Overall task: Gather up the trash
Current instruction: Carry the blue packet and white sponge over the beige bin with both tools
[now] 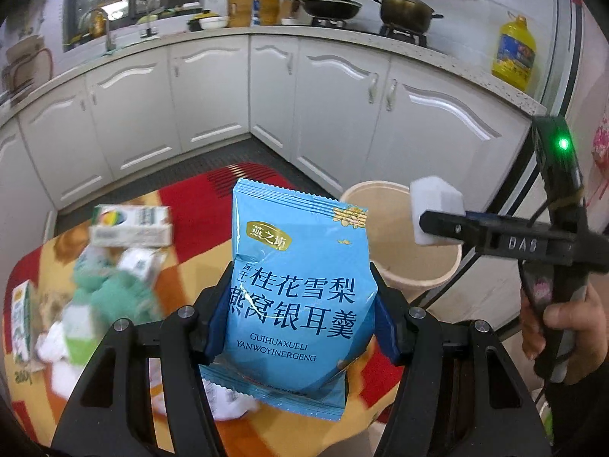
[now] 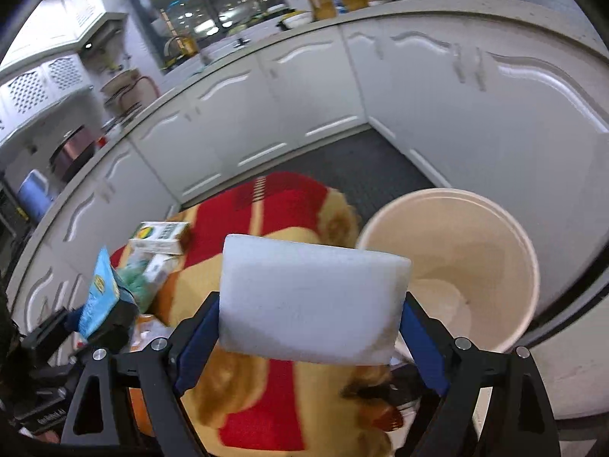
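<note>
Far behind: white kitchen cabinets [image 1: 213, 91] wrapping a corner. Nearer, a red-and-yellow cloth [image 2: 266, 411] spread underneath, littered on its left with small cartons [image 1: 131, 224] and green crumpled trash [image 1: 110, 293]. To the right, just beside the cloth: a cream bin [image 2: 529, 266], mouth open, upright. Clamped upright in the left gripper [image 1: 300, 327], jaws half parted: a blue snack packet [image 1: 297, 304], left of the bin. Pinched in the right gripper [image 2: 310, 323], jaws wide: a white foam block [image 2: 308, 297], near the bin's rim.

left gripper [image 1: 300, 327]: black frame; blue fingers [image 1: 215, 323]; silver screws
</note>
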Demonstrator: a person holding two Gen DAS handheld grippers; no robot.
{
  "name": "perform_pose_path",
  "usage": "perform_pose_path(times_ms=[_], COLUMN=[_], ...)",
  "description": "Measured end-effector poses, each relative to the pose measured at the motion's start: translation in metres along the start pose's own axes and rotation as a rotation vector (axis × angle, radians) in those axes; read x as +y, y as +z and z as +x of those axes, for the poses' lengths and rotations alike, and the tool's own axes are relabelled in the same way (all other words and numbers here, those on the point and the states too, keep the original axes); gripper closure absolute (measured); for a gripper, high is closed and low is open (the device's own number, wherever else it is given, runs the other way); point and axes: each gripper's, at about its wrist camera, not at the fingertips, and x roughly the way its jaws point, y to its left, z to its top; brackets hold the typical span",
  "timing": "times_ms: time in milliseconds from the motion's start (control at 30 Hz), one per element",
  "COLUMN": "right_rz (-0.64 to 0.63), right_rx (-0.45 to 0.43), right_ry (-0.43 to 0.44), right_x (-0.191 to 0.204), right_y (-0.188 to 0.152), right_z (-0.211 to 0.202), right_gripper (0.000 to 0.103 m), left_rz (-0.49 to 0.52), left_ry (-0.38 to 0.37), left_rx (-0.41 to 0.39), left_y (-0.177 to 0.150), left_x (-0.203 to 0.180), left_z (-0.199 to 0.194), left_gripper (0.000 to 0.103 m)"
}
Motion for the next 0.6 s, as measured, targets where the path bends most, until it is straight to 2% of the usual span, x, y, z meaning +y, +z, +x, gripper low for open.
perform_pose_path(times_ms=[267,400,600], right_rz=[0.049,0.073,0.103], right_rx=[0.025,0.057,0.103], right_ry=[-0.125,-0.153,-0.162], right_x=[-0.055,-0.077,-0.103], right_y=[0.003,0.002,-0.007], right_z=[0.008,0.023,0.045], right_gripper=[0.015,0.015,0.015], left_rz=[-0.062,-0.101,-0.148], left_ry=[-0.078,-0.122,-0.125], left_rx=[0.060,0.091,0.112], left_y=[0.037,0.053,0.068], left_x=[-0.027,-0.038,-0.047], left_z=[0.049,0.076,0.115], left_gripper=[0.042,0.042,0.042])
